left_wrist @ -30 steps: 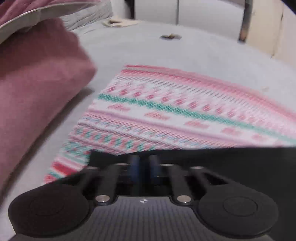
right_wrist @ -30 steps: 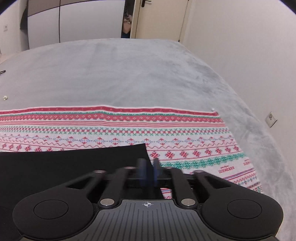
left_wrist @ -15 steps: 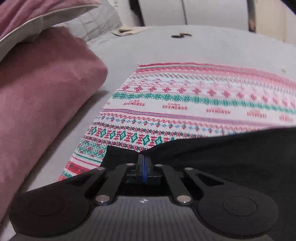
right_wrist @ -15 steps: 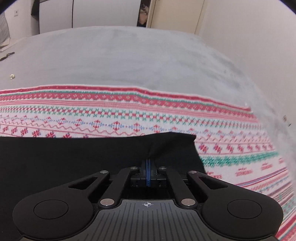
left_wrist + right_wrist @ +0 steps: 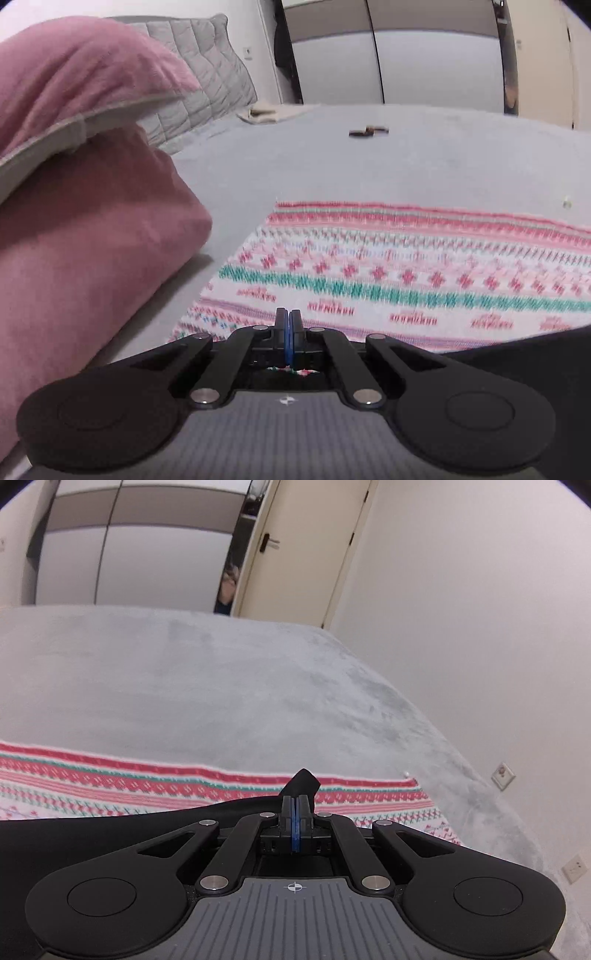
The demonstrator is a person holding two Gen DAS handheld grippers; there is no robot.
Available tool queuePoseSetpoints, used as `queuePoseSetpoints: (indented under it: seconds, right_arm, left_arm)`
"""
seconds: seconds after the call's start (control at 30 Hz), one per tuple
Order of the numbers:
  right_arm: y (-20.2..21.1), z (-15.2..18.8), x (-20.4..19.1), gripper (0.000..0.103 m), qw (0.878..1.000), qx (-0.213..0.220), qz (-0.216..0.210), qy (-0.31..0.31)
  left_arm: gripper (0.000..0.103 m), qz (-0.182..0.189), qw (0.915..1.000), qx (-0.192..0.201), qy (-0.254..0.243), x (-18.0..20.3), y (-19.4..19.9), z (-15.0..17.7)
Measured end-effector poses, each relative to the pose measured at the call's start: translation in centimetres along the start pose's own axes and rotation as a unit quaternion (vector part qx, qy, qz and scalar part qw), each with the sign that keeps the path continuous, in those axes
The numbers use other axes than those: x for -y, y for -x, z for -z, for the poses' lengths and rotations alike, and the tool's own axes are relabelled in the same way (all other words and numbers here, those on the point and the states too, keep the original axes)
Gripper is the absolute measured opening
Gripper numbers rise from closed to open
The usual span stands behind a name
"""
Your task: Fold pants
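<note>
The black pants hang between my two grippers above a red, green and white patterned cloth spread on the grey bed. My right gripper is shut on a corner of the pants, and a black tip of fabric sticks up past its fingertips. My left gripper is shut; black fabric shows at the lower right of the left wrist view, and where it meets the jaws is hidden. The patterned cloth lies ahead of the left gripper.
Large pink pillows and a grey quilted pillow stand to the left. A small dark object and a folded beige item lie far back on the bed. A white wall is at the right.
Both grippers have risen and tilted up with the pants. Less of the patterned cloth and more of the room shows in both views.
</note>
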State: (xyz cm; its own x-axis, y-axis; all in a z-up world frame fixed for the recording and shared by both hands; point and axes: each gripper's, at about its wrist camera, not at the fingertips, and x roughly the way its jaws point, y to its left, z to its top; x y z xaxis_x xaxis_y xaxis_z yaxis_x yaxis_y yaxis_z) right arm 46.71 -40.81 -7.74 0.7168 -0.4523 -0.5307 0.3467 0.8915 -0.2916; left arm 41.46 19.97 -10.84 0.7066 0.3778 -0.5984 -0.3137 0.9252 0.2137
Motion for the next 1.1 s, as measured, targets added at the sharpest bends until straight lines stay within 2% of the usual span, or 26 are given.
queuePoseSetpoints:
  seconds: [0.13,0.2,0.27,0.3,0.33,0.37,0.4,0.43,0.47,0.5,0.63,0.77,0.83,0.9,0.97,1.03,1.1]
  right_arm:
    - [-3.2,2.1,-1.8,0.000,0.999,-0.049,0.018,0.014]
    - [-4.3,3.0,-2.5,0.003,0.996,-0.087,0.013,0.015]
    - [-4.4,3.5,-2.3,0.006,0.995,-0.096,0.015,0.003]
    - [-3.9,3.5,-1.9,0.010,0.995,-0.094,0.013,-0.005]
    - [-3.1,3.4,-1.2,0.013,0.996,-0.090,0.005,-0.016]
    - [-2.0,3.2,-0.5,0.024,0.996,-0.084,-0.003,-0.025]
    - [-0.9,2.7,0.3,0.039,0.997,-0.077,-0.006,-0.028]
    - [0.6,2.7,1.2,0.047,0.997,-0.067,-0.009,-0.031]
    - [1.9,2.4,1.9,0.060,0.998,-0.059,-0.011,-0.032]
    - [3.4,2.3,2.7,0.063,0.998,-0.051,-0.015,-0.035]
    - [9.0,3.8,6.0,0.063,0.995,-0.054,-0.042,-0.066]
    - [14.0,7.0,6.9,0.064,0.990,-0.067,-0.083,-0.091]
    - [15.7,9.1,6.5,0.064,0.983,-0.094,-0.111,-0.110]
    - [16.6,11.0,5.5,0.064,0.976,-0.128,-0.137,-0.112]
    - [17.2,12.7,4.2,0.064,0.972,-0.160,-0.145,-0.098]
    - [17.7,14.3,3.2,0.064,0.966,-0.193,-0.151,-0.080]
    - [18.1,15.7,3.4,0.064,0.961,-0.213,-0.152,-0.089]
  left_arm:
    - [0.022,-0.001,0.9996,-0.029,-0.001,0.0,-1.7,1.3]
    - [0.023,0.017,0.9990,-0.042,0.004,-0.4,-2.3,1.7]
    - [0.023,0.024,0.9986,-0.045,0.009,-0.8,-2.1,1.6]
    - [0.030,0.034,0.9982,-0.048,0.012,-1.1,-1.6,1.3]
    - [0.043,0.042,0.9979,-0.048,0.013,-1.4,-1.0,1.1]
    - [0.051,0.051,0.9976,-0.046,0.015,-1.7,-0.2,0.8]
    - [0.064,0.057,0.9975,-0.037,0.018,-2.1,0.9,0.6]
    - [0.074,0.061,0.9974,-0.029,0.024,-2.8,2.1,0.4]
    - [0.078,0.063,0.9970,-0.027,0.035,-3.3,3.2,0.2]
    - [0.083,0.066,0.9963,-0.025,0.050,-4.1,4.3,0.1]
    - [0.089,0.091,0.9895,-0.019,0.111,-7.4,9.1,0.9]
    - [0.090,0.108,0.9824,-0.023,0.151,-9.4,13.5,3.7]
    - [0.090,0.120,0.9814,-0.039,0.145,-8.9,15.3,5.6]
    - [0.090,0.114,0.9838,-0.052,0.128,-8.1,16.5,7.2]
    - [0.090,0.112,0.9840,-0.069,0.120,-7.6,17.5,9.0]
    - [0.090,0.106,0.9818,-0.084,0.133,-8.3,18.0,10.6]
    - [0.090,0.094,0.9802,-0.096,0.145,-9.4,17.9,12.2]
